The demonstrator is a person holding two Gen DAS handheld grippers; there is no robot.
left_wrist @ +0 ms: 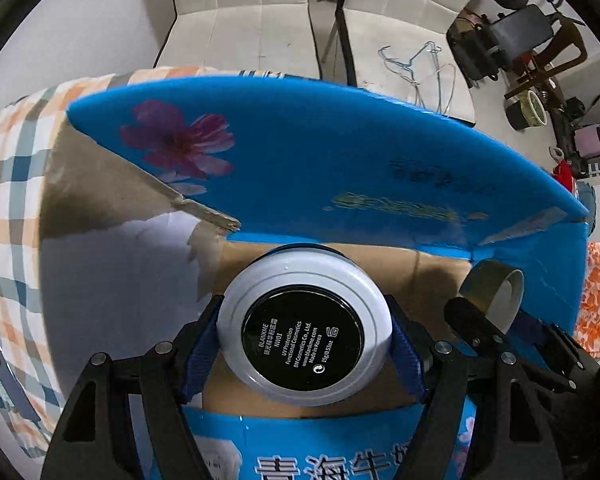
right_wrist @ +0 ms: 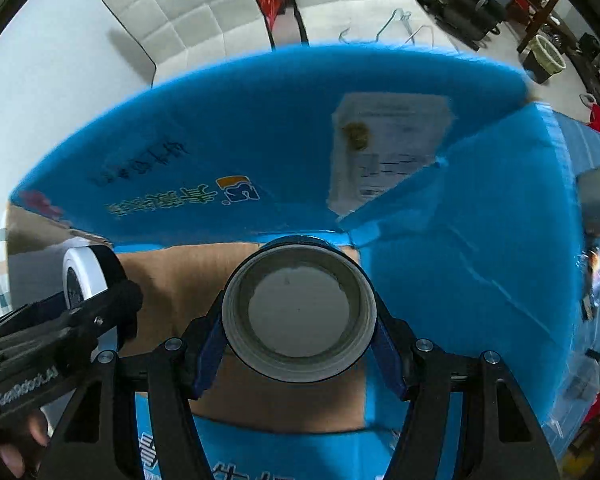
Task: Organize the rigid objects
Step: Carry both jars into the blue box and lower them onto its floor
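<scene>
The left gripper (left_wrist: 305, 330) pinches a round white cosmetic compact (left_wrist: 305, 330) between its blue pads, its black label reading "BLANKME", "UV Protection", "Made in Korea"; the right gripper (right_wrist: 299, 312) clamps a roll of tape (right_wrist: 299, 312) by its sides, core facing the camera; its neighbour's black arm bears "GenRobot.AI"; both hang over the open blue carton (left_wrist: 340, 152), above its brown floor near the far flap, which carries a pink flower, Chinese writing and a white shipping label (right_wrist: 388, 152), blurred; a checked cloth (left_wrist: 8, 200) lies beneath the carton's left edge.

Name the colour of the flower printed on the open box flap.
Purple-pink flower, clearest in the left wrist view.
</scene>
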